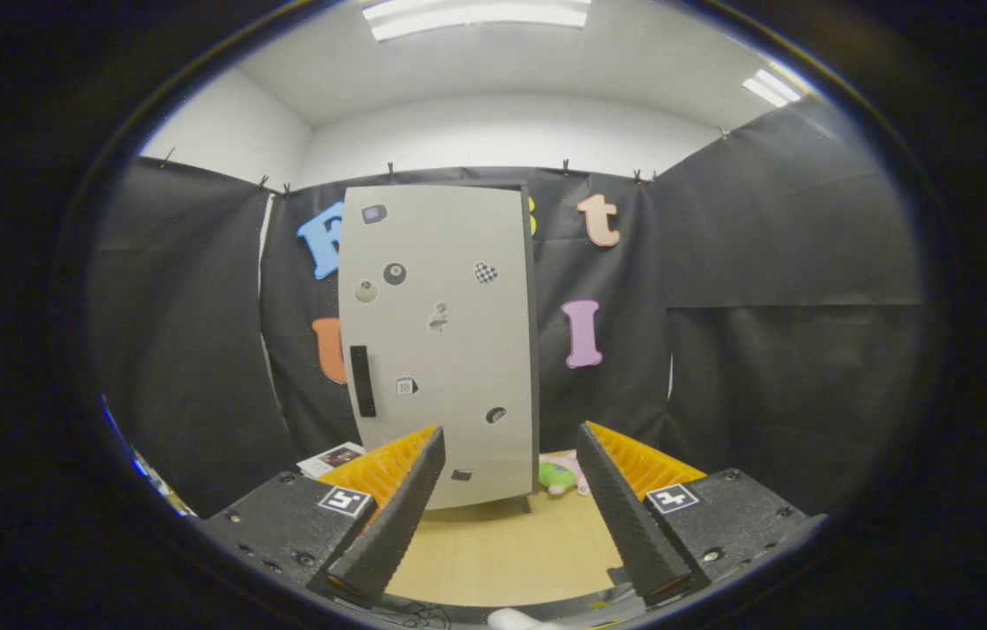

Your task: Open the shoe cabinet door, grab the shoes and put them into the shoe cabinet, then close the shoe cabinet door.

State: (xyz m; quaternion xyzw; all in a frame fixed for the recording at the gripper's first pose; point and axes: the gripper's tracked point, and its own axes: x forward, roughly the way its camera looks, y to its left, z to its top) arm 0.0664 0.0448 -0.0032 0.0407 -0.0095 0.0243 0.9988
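Claw (511,503) spread wide and empty, shoe cabinet (441,346) standing shut on the bench (502,547) just ahead; that stiff door should swing lightly if hooked at its dark handle (362,381).

Shoe cabinet (445,350): a tall, upright, pale grey unit standing on the wooden floor (502,547) beyond the fingers of the hand-held gripper (511,446), which are spread apart and hold nothing. Its door (441,289) is closed, faces the camera, and bears small stickers. A dark vertical handle (362,381) sits near the door's left edge. A dark side panel shows along the right edge.
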